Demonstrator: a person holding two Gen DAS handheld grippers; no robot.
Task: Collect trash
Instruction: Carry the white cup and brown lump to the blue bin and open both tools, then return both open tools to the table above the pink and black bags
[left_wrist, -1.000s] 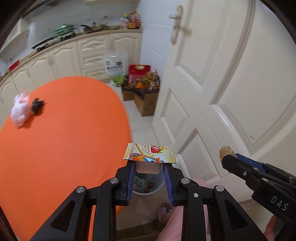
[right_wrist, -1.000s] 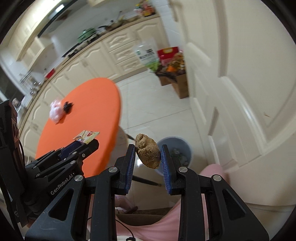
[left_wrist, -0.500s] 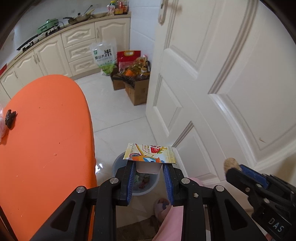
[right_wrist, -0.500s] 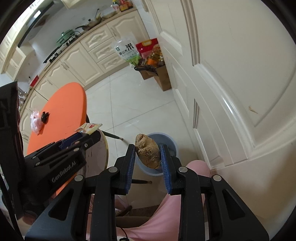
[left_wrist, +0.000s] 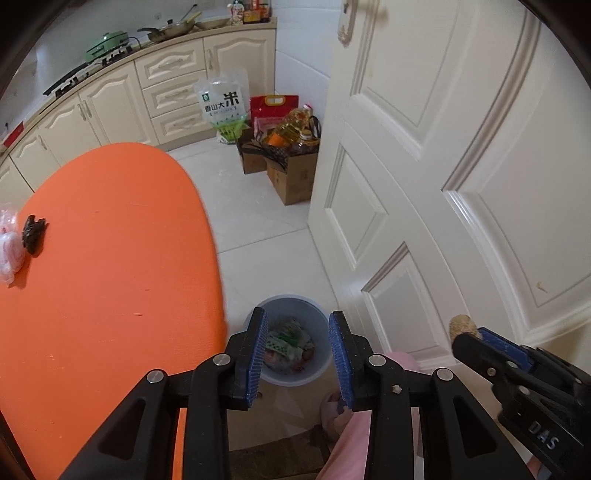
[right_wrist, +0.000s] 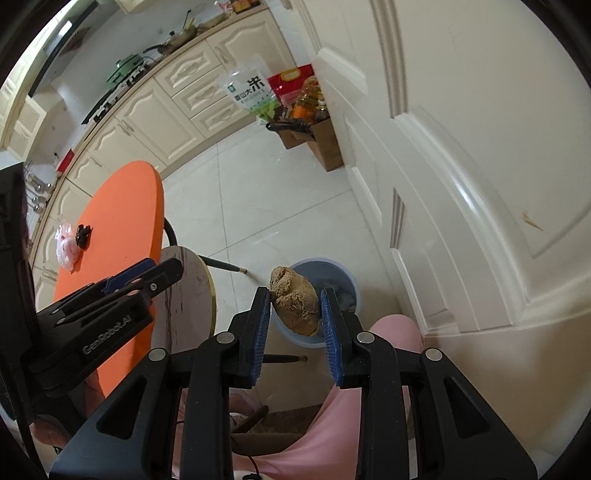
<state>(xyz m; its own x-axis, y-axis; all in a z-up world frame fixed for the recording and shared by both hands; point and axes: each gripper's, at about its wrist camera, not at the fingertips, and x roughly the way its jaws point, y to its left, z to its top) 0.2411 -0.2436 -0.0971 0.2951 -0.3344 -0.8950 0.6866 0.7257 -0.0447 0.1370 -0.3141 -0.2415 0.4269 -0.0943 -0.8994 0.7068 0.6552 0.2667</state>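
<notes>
Left gripper (left_wrist: 297, 350): jaws just opened, nothing between them, over the bin (left_wrist: 321, 365).
Right gripper (right_wrist: 295, 325): clamped on brown lump (right_wrist: 295, 308), above bin, undropped.
Table (left_wrist: 110, 277): pink bag (left_wrist: 8, 245), dark scrap (left_wrist: 33, 234) uncollected.

My tongs are black with blue pads (left_wrist: 257, 352). The lump (right_wrist: 294, 306) between my right pads is tan-brown. The bin (left_wrist: 321, 363) is pale blue, with green-and-white wrappers (left_wrist: 286, 341) inside. Left of the bin, the table (left_wrist: 110, 280) is plain orange, with a pink bag (left_wrist: 8, 251) and a black scrap (left_wrist: 33, 234) on it. Right of the bin, the door (left_wrist: 443, 147) is cream. My trousers (right_wrist: 332, 435) are pink.
</notes>
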